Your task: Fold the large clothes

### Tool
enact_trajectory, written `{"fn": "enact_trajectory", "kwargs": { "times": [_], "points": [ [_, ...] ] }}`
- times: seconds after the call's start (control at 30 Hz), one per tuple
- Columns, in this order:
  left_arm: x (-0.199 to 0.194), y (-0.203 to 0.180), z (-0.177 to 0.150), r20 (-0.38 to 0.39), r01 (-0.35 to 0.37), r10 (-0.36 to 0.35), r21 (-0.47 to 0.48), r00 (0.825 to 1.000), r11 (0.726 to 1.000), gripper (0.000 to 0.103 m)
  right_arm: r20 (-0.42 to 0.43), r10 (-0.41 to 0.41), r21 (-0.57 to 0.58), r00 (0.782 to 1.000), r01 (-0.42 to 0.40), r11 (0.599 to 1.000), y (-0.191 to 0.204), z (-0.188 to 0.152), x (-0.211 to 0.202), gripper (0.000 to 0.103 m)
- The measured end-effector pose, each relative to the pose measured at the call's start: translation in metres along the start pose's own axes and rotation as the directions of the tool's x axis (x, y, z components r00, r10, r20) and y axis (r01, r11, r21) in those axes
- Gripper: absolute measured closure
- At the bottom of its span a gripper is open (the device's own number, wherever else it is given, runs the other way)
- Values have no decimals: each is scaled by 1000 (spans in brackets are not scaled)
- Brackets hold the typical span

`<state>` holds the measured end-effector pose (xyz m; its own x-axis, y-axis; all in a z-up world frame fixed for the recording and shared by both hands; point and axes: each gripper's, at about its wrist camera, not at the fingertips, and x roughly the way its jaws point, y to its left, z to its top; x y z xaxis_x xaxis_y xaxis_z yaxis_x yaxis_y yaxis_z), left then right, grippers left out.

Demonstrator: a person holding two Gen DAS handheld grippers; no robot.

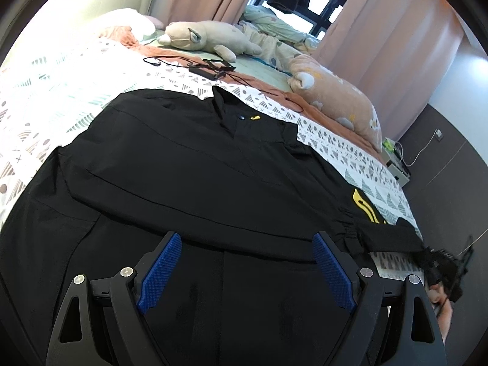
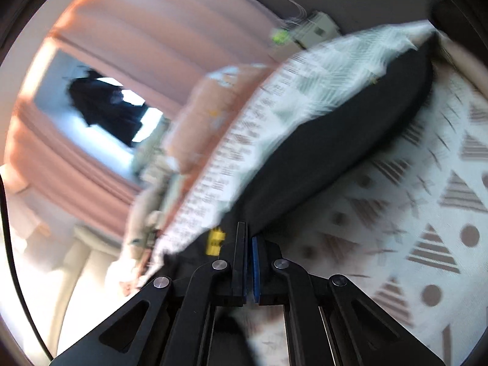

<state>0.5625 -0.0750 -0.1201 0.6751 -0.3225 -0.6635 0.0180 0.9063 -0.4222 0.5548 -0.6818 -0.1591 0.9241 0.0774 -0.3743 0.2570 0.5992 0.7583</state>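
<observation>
A large black garment (image 1: 183,167) with yellow marks (image 1: 366,210) lies spread over the patterned bed sheet (image 1: 45,91). My left gripper (image 1: 247,238) hovers open over its near part, blue pads (image 1: 161,271) wide apart with nothing between them. One narrow end of the garment runs off to the right, where my right gripper (image 1: 451,268) meets it at the bed's edge. The right wrist view is blurred: the right gripper (image 2: 247,228) has its jaws pressed together on the black cloth (image 2: 335,140), beside a yellow tag (image 2: 215,241).
A beige plush toy (image 1: 207,38), a peach pillow (image 1: 335,97) and black cables with an adapter (image 1: 210,70) lie at the far side of the bed. Pink curtains (image 1: 381,30) hang behind. The bed's right edge drops to a dark floor with a small box (image 1: 396,167).
</observation>
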Motion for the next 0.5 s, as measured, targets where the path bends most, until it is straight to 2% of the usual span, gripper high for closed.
{"fn": "enact_trajectory", "kwargs": {
  "times": [0.1, 0.23, 0.5],
  "points": [
    [-3, 3, 2, 5, 15, -15, -23, 1000, 1000, 15, -9, 58, -79, 998, -59, 995, 38, -6, -5, 99],
    [-9, 8, 5, 15, 32, -31, -43, 999, 999, 15, -61, 109, -139, 992, -117, 983, 72, -20, -2, 99],
    [-15, 16, 8, 27, 60, -58, -73, 998, 996, 15, -220, 122, -217, 968, -171, 961, 110, -68, 22, 99]
  ]
}}
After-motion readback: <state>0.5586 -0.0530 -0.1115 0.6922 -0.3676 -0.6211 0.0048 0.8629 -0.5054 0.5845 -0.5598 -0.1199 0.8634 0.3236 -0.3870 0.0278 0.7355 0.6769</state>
